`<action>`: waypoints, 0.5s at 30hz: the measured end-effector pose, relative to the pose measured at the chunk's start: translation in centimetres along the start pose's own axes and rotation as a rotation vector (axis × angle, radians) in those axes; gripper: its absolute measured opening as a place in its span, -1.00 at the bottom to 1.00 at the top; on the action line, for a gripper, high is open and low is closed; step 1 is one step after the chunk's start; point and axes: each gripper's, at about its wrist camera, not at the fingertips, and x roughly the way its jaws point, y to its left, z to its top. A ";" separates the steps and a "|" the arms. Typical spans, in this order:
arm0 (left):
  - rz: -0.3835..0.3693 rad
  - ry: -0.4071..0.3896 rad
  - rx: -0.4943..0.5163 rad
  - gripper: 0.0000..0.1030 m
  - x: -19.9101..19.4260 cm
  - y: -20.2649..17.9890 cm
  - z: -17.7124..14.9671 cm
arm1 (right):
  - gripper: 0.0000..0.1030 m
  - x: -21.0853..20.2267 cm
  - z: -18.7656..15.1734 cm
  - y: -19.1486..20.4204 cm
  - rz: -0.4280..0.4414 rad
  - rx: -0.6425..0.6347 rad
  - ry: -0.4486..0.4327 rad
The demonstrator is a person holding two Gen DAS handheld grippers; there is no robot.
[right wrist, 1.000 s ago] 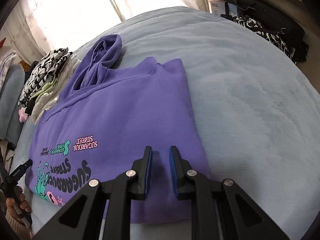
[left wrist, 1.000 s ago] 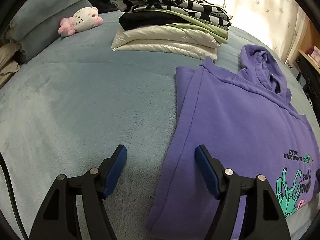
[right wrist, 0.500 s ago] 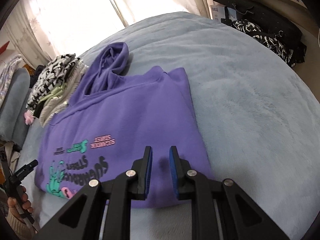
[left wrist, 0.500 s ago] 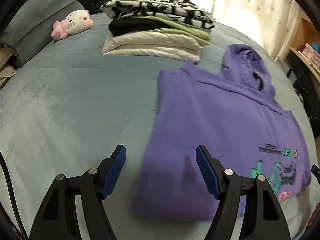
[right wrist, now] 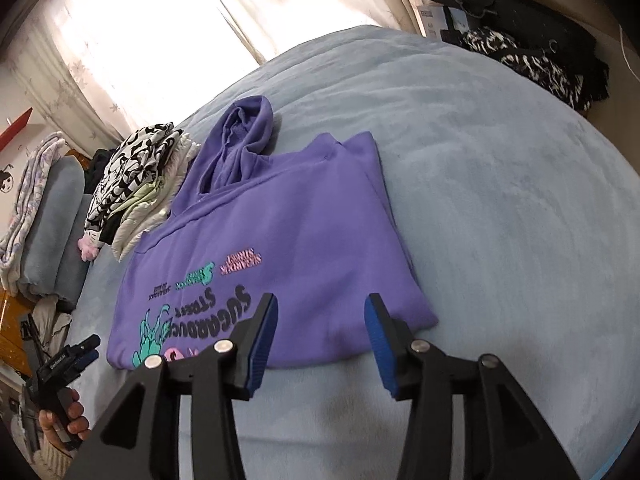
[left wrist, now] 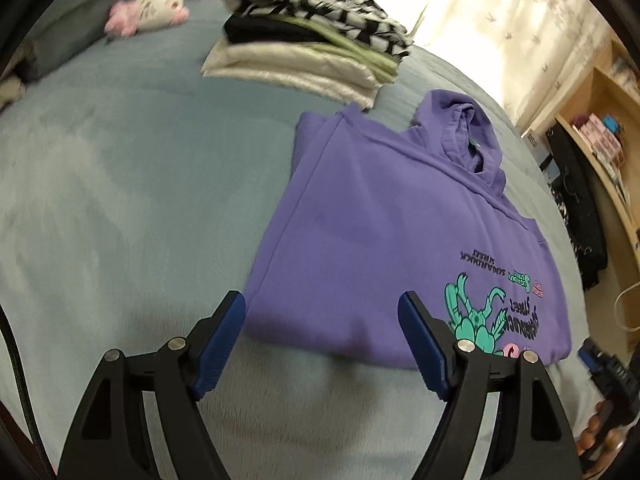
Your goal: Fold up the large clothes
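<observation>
Left wrist view, item one: purple hoodie, lying flat and folded into a rough rectangle on the blue-grey bed, centre to lower right of the frame. Hood at the upper right end, printed hem end at the lower right; long axis ran from the hood down toward the camera.

Item two: left hand-held gripper, bottom of the frame, jaws opening wide, nothing between them. It stood clear of the cloth, with the hoodie's near edge just beyond its blue fingertips. Released.

Item three: stack of folded clothes, upper centre, just past the hoodie's shoulder. Pink-and-white plush toy, upper left, well apart.

Right wrist view, item four: right hand-held gripper, bottom centre, jaws opening, empty, the hoodie's near edge just beyond and partly behind the fingertips. Released.

Item five: the other gripper in the person's hand, lower left corner, near the hoodie's left corner.

Judgement: the sleeves appeared tucked under, with the lengthwise fold from hem to hood likely outstanding. The garment lay ahead of both grippers, its near short edge square to them; each gripper sat near its own corner, neither clearly closer.
</observation>
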 end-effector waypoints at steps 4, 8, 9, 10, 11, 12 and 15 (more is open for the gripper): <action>-0.052 0.034 -0.099 0.50 0.8 2.0 -1.1 | -0.12 0.7 -1.0 -1.7 0.009 0.057 0.037; -0.120 0.081 -0.187 0.50 2.2 3.2 -2.5 | -0.12 2.0 -2.0 -3.2 0.025 0.141 0.085; -0.127 0.077 -0.192 0.50 2.4 3.2 -2.8 | -0.12 2.5 -2.2 -3.5 0.039 0.167 0.098; -0.128 0.068 -0.184 0.51 2.5 3.0 -3.0 | -0.11 2.7 -2.4 -3.6 0.047 0.179 0.105; -0.129 0.065 -0.179 0.55 2.7 2.7 -3.1 | -0.11 3.1 -2.5 -3.7 0.057 0.191 0.110; -0.137 0.064 -0.173 0.58 3.0 2.4 -3.1 | -0.11 3.4 -2.5 -3.6 0.062 0.198 0.113; -0.156 0.058 -0.170 0.66 3.7 1.9 -2.8 | -0.11 4.5 -2.5 -3.2 0.085 0.210 0.119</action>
